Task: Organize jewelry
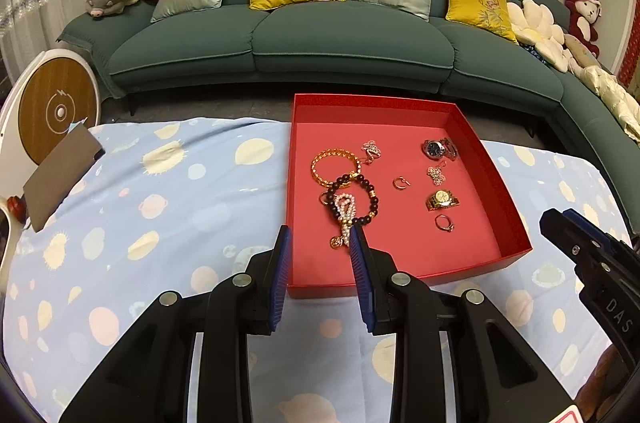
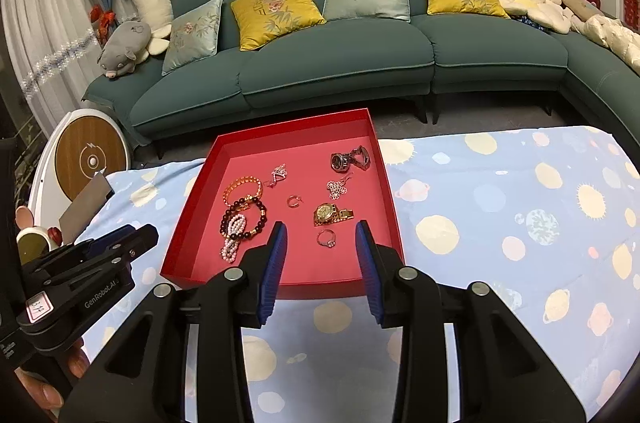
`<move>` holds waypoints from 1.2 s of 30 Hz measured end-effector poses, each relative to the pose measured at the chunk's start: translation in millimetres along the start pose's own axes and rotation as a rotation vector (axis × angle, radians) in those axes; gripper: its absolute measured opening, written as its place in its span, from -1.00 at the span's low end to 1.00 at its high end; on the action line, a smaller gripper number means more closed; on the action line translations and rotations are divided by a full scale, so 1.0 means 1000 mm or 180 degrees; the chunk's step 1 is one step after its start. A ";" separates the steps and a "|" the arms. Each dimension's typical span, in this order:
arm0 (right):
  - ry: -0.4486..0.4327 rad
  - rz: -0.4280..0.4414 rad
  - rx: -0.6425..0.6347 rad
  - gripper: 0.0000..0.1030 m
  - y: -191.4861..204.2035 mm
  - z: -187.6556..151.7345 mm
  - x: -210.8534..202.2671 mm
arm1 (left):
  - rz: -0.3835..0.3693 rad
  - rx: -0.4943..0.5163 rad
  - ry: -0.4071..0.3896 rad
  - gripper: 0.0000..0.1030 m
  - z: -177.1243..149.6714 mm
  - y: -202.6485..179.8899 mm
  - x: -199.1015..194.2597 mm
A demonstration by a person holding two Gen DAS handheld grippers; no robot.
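Note:
A red tray (image 1: 508, 179) (image 2: 188, 207) stands on the blue spotted cloth and holds several pieces of jewelry. A gold bangle (image 1: 320, 165), a dark bead bracelet (image 1: 370, 189) and a pearl string (image 1: 347, 209) lie at its left. A silver watch (image 1: 438, 148), a gold watch (image 1: 442, 200) (image 2: 332, 214), a ring (image 1: 444, 223) (image 2: 327, 238) and earrings lie at its right. My left gripper (image 1: 320, 237) is open and empty over the tray's near-left corner. My right gripper (image 2: 321, 231) is open and empty above the tray's near edge, around the ring.
A green sofa (image 1: 320, 43) with cushions and plush toys stands behind the table. A brown card (image 1: 60, 175) lies at the table's far left corner. A round white and wood device (image 1: 56, 111) stands left of the table.

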State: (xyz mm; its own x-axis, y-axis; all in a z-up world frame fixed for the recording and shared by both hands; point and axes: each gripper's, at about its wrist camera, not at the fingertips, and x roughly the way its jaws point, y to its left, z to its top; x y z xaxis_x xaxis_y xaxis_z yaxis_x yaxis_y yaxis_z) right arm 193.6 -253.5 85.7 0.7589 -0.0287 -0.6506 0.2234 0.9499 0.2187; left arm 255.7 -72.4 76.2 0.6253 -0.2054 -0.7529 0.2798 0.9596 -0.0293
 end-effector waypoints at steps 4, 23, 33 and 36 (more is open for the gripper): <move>0.0096 0.0000 -0.0111 -0.16 0.009 -0.005 0.005 | 0.0087 0.0053 0.0015 -0.43 -0.002 0.002 0.004; 0.0344 -0.0146 -0.0139 0.26 0.008 -0.018 0.026 | 0.0216 0.0168 0.0223 -0.02 -0.016 -0.010 0.028; 0.0420 -0.0137 -0.0214 0.29 0.007 -0.023 0.029 | 0.0129 0.0183 0.0248 0.00 -0.017 -0.015 0.031; 0.0435 -0.0107 -0.0183 0.29 0.006 -0.024 0.029 | 0.0136 0.0203 0.0244 0.00 -0.018 -0.018 0.032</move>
State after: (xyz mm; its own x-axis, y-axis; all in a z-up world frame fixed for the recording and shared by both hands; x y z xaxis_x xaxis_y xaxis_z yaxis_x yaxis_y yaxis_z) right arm 202.4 -241.5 51.2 0.6605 -0.0219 -0.7505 0.2090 0.9654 0.1558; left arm 257.2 -92.3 40.8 0.5807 -0.1468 -0.8008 0.3014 0.9525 0.0440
